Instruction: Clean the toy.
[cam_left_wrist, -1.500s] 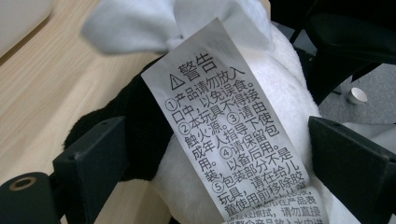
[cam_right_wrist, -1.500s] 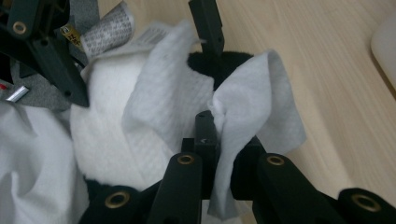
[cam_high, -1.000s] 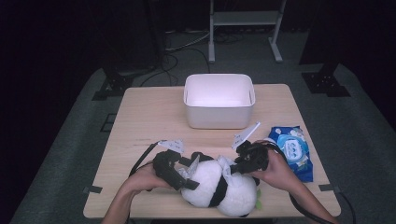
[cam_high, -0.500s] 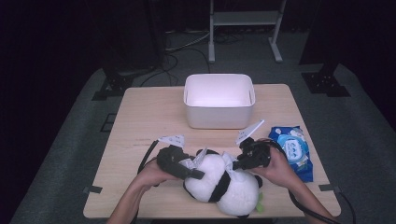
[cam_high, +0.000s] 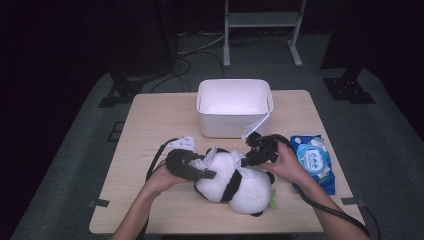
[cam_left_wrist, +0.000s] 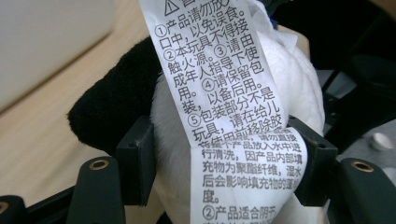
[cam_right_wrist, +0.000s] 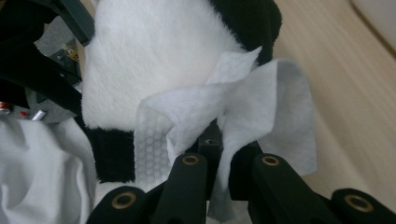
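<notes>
Soft white and black fur covers the panda (cam_high: 235, 182), a plush toy lying on its side on the table (cam_high: 145, 125), between the two tongs. It has a round white body, a black band across its middle and black ears. A long white label (cam_left_wrist: 229, 107) with black print hangs from it, right in front of the left tongs.

The left tongs (cam_high: 192, 167) lie low and point toward the right tongs. Their jaws are spread around a white furry part of the panda, one on each side, with the label draped over it. A black furry part sticks out just to the side of one jaw. The left hand (cam_high: 162, 179) wraps around the handle, and the forearm comes in from the near edge.

The right tongs (cam_right_wrist: 219, 154) are pinching a thin white wipe (cam_right_wrist: 224, 116). The wipe is crumpled and rests against the panda's white fur, next to a black patch. The right hand (cam_high: 290, 167) grips from behind, and these tongs point toward the left tongs.

Past both tongs stands a white bin (cam_high: 234, 107). A blue pack (cam_high: 312, 160) lies just behind the right hand.
</notes>
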